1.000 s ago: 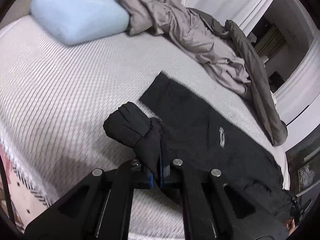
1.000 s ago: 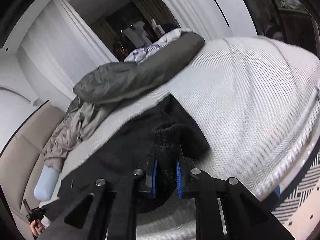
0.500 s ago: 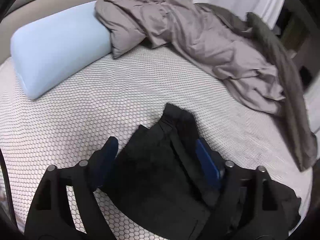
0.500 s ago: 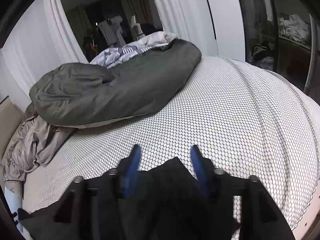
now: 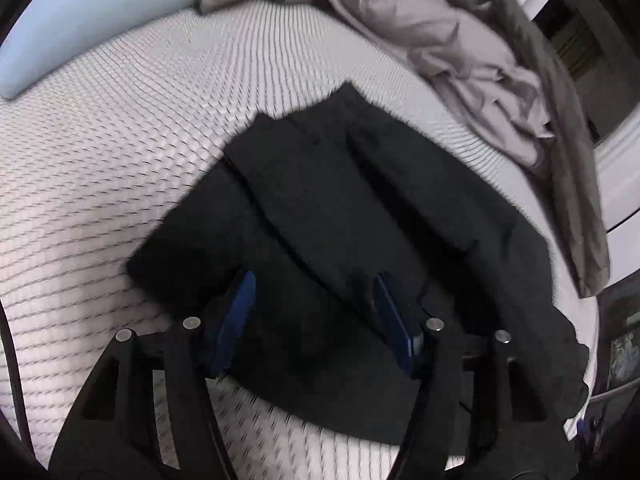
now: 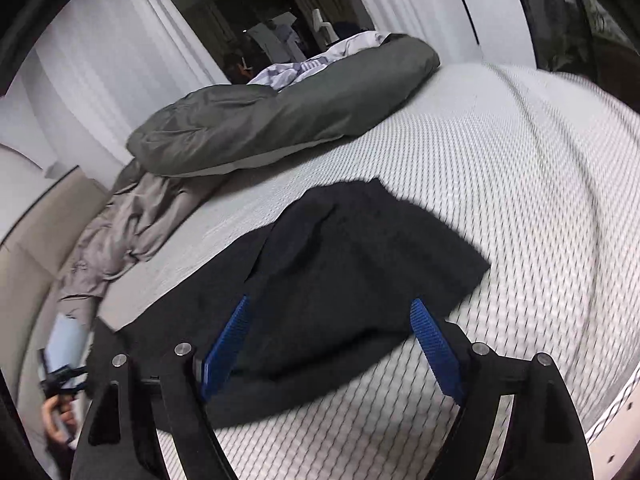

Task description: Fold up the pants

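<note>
The black pants [image 5: 352, 216] lie folded over on the white mattress [image 5: 120, 128], one layer resting on another. My left gripper [image 5: 314, 284] is open and empty, its blue pads just above the near part of the pants. In the right wrist view the pants [image 6: 344, 256] lie flat with a folded end toward the right. My right gripper [image 6: 330, 308] is open and empty over their near edge. The other hand-held gripper [image 6: 60, 376] shows at the far left.
A light blue pillow [image 5: 80, 20] lies at the head of the bed. A crumpled beige sheet [image 5: 440, 28] and a dark grey duvet [image 6: 280, 112] lie along the far side. The mattress edge [image 6: 616, 408] is at the right.
Both grippers were shut on the pants a second ago, carried them over, then opened and let go. The pants now lie folded on the mattress and both grippers have pulled back slightly.
</note>
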`<state>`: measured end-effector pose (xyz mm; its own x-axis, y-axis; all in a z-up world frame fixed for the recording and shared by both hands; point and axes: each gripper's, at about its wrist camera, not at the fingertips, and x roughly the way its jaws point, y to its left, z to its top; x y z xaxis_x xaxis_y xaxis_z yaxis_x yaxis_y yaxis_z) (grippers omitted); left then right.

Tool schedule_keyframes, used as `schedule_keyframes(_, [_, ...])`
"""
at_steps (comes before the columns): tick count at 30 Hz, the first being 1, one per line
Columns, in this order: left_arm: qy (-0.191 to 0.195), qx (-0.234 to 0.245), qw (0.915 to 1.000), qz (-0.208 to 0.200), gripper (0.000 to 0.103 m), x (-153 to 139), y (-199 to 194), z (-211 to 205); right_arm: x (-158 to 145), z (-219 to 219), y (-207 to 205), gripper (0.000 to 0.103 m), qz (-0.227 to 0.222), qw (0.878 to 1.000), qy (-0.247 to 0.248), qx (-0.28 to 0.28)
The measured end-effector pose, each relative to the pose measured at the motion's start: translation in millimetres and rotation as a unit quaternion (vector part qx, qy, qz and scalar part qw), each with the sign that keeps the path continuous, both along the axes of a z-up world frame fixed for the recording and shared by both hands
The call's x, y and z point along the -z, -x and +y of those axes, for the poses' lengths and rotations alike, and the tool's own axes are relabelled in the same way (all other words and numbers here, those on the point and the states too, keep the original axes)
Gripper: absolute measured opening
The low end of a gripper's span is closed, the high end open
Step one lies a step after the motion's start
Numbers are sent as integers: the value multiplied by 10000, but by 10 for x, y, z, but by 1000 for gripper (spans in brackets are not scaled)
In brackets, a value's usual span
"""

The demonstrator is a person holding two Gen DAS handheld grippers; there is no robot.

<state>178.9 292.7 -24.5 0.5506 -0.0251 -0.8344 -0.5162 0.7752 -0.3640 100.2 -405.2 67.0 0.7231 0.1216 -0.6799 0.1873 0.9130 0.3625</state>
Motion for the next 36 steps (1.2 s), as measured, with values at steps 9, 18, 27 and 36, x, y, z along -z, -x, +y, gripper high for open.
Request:
schedule_keyframes(9, [-765,-211,9966,-220,0,-160,287,-53,-38,-54,186,83,-33,9999,152,-53])
schedule_keyframes(18, [-955,-560,9933,323,42,-178,819,104,153,39,42,83,286,9993,82,-209])
schedule_keyframes(27, [-944,650,9913,-644,74,-711,651,-761,163,82,137,83,333,9984,210,-397])
schedule_keyframes(36, [-1627,3177,9318,-664,99,-803,-651,-2774,159,151,168,83,323,9976,176,-593])
